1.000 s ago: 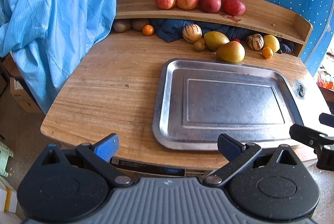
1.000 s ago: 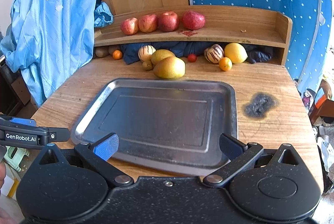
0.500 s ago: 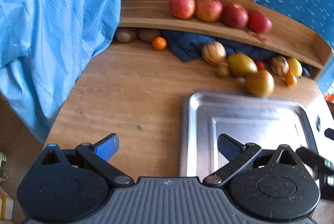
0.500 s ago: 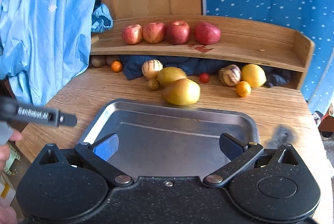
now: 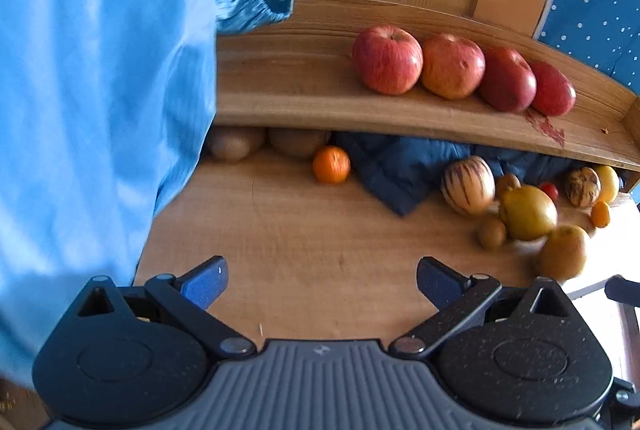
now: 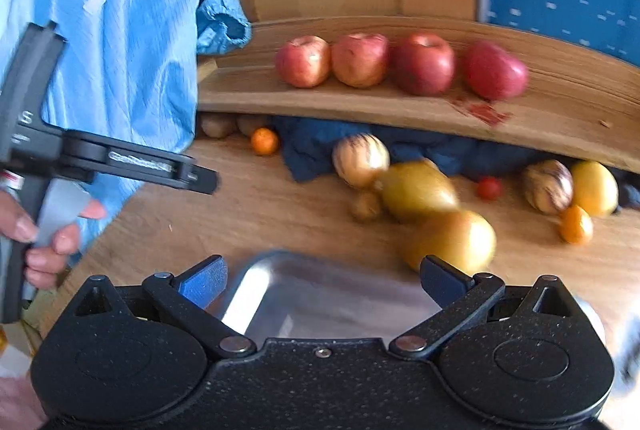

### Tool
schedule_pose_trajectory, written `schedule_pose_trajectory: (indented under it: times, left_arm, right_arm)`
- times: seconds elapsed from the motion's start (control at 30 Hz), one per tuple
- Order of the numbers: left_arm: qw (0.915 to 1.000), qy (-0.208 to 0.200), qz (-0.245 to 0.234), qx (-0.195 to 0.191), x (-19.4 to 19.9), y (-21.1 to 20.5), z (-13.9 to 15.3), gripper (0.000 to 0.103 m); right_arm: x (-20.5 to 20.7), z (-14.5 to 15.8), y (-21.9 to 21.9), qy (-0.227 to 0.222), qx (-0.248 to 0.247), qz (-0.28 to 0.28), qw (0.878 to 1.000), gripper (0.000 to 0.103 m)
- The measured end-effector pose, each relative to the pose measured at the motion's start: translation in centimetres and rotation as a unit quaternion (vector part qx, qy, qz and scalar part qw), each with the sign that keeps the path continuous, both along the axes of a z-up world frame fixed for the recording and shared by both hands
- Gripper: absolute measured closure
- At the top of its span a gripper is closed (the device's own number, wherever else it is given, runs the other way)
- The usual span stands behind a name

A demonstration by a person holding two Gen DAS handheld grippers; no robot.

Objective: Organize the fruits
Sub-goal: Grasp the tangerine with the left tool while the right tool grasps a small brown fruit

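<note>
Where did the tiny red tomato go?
In the right wrist view the tomato lies on the table under the shelf, right of the big yellow fruit.

Kiwis (image 5: 236, 145) half under shelf (image 5: 304, 105); tray (image 6: 320, 302) blurred behind right tongs (image 6: 322, 280).

Shiny metal tray (image 6: 256, 294) (blurred) on matt wooden table (image 5: 320, 230).
</note>
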State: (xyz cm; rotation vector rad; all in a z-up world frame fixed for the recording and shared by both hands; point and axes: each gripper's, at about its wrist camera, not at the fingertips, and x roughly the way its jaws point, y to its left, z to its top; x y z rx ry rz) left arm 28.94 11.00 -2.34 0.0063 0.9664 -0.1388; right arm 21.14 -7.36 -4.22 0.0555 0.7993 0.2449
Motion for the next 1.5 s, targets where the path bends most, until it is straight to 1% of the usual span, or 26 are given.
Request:
schedule_pose_trajectory:
  times: [0.07, 0.13, 0.17, 0.23, 0.3, 0.43, 0.57, 0.6, 0.73, 0.8, 0.87, 0.9, 0.97, 1.03, 1.1, 1.17, 1.37, 1.5]
  left_arm:
    - [0.9999, 0.001, -0.011, -0.005, 1.7, 0.1, -0.3, 0.001]
    - [0.9997, -0.004, -0.019, -0.011, 2.9, 0.0, -0.5, 0.001]
    - [0.9996, -0.004, -0.025, -0.015, 3.6, 0.0, -0.7, 0.001]
    - [0.9992, 0.0, -0.033, -0.022, 4.9, -0.1, -1.2, 0.001]
    - [0.9988, 0.005, -0.042, -0.027, 6.1, -0.3, -1.8, 0.005]
    - [0.9976, 0.001, -0.064, -0.026, 7.5, -0.8, -2.6, 0.009]
    - [0.9963, -0.001, -0.083, -0.019, 8.7, -1.3, -3.5, 0.017]
    - [0.9961, 0.0, -0.086, -0.019, 8.9, -1.4, -3.7, 0.021]
    - [0.9954, 0.002, -0.091, -0.029, 10.2, -1.5, -4.6, 0.03]
    - [0.9951, 0.003, -0.093, -0.034, 10.9, -1.7, -4.9, 0.037]
    - [0.9946, 0.005, -0.096, -0.038, 11.4, -1.8, -5.3, 0.041]
    - [0.9942, 0.007, -0.099, -0.041, 11.7, -1.9, -5.4, 0.044]
    - [0.9939, 0.006, -0.1, -0.045, 12.1, -2.0, -5.7, 0.045]
    - [0.9938, 0.006, -0.1, -0.049, 12.3, -2.1, -5.9, 0.048]
    - [0.9937, 0.008, -0.099, -0.052, 12.5, -2.1, -6.1, 0.061]
    - [0.9939, 0.007, -0.099, -0.048, 12.6, -2.1, -6.3, 0.067]
    - [0.9938, 0.008, -0.095, -0.058, 11.7, -0.6, -6.8, 0.069]
    - [0.9931, 0.013, -0.097, -0.064, 10.7, -0.3, -6.4, 0.07]
  right_arm:
    - [1.6, -0.3, 0.4, 0.011, 0.015, -0.007, 1.0, 0.001]
    - [3.2, -0.8, 0.6, 0.027, 0.033, -0.032, 0.999, 0.001]
    - [3.8, -1.0, 0.7, 0.032, 0.037, -0.045, 0.998, 0.003]
    - [4.8, -1.5, 1.0, 0.036, 0.038, -0.062, 0.997, 0.006]
    - [5.5, -2.0, 1.3, 0.04, 0.035, -0.078, 0.996, 0.009]
    - [6.4, -3.1, 1.6, 0.055, 0.048, -0.101, 0.992, 0.013]
    - [7.4, -4.2, 2.2, 0.065, 0.043, -0.117, 0.99, 0.018]
    - [7.5, -4.3, 2.3, 0.066, 0.038, -0.121, 0.99, 0.02]
    - [8.6, -4.8, 2.4, 0.063, 0.006, -0.147, 0.987, 0.025]
    - [9.0, -4.9, 2.2, 0.063, -0.003, -0.161, 0.985, 0.032]
    - [9.4, -5.2, 2.0, 0.066, -0.006, -0.175, 0.982, 0.036]
    - [9.5, -5.3, 1.9, 0.067, -0.01, -0.18, 0.981, 0.04]
    - [9.7, -5.5, 1.9, 0.068, -0.011, -0.185, 0.98, 0.046]
    - [9.8, -5.6, 1.9, 0.065, -0.015, -0.186, 0.98, 0.05]
    - [10.2, -5.7, 2.1, 0.066, -0.016, -0.186, 0.98, 0.057]
    - [10.2, -5.7, 2.3, 0.066, -0.02, -0.187, 0.98, 0.06]
    - [10.2, -5.8, 2.2, 0.062, -0.03, -0.188, 0.98, 0.072]
    - [9.9, -5.8, 2.0, 0.057, -0.028, -0.178, 0.982, 0.073]
